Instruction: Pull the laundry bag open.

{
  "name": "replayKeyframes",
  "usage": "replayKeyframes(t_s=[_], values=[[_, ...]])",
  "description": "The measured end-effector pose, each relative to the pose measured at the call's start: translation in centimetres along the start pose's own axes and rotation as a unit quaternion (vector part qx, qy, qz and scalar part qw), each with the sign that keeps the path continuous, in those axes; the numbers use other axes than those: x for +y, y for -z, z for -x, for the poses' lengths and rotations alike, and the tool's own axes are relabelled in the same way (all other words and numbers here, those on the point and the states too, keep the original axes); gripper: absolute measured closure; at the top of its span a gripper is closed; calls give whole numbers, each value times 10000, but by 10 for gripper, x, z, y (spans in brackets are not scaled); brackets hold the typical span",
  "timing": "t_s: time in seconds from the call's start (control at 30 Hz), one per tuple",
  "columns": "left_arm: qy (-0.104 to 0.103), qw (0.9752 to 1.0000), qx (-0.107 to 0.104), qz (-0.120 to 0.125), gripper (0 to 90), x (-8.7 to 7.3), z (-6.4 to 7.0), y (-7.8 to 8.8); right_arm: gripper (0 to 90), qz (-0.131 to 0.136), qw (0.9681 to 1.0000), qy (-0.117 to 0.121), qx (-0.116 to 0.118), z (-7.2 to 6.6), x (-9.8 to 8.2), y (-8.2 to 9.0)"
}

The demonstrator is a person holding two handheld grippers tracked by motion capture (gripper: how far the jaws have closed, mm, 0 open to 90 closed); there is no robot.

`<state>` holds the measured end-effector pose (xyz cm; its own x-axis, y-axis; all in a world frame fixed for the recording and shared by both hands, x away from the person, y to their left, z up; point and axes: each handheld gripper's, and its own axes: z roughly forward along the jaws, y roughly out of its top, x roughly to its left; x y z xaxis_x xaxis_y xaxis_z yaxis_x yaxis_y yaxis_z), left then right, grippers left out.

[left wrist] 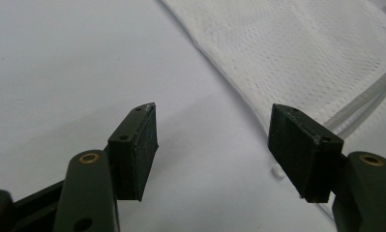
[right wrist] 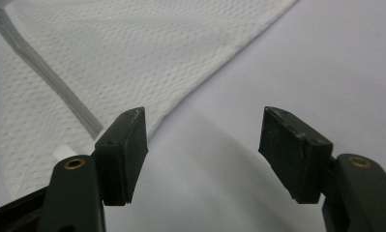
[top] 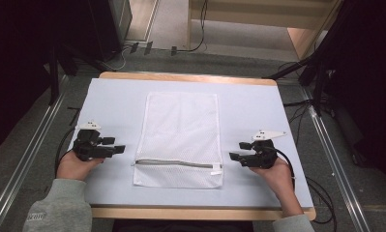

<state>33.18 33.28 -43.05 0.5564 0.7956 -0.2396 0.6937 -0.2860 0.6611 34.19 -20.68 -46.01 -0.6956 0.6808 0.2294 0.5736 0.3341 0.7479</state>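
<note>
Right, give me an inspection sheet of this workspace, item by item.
Surface: pale sheet over a wood-edged table, flat.
Job's things: white mesh bag lying flat at the middle, long side running away from the person, zipper across its near end.
Clutter: nothing seen.
Grippers: left hand-held gripper beside the bag's left edge, right hand-held gripper beside its right edge; both have their jaws open with nothing between them, and both are clear of the bag.
Cables: one trails from each gripper; more lie on the floor beyond the table.
Surroundings: dark stands and metal rails at both sides.
</note>
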Motion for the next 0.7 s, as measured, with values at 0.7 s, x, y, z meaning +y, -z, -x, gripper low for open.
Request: replayKeyframes(t_s=[0.7], values=[[-34,9987,485,-177,281,-4,-7,-6,308,35,9979,-335,-550,27,-11,10]])
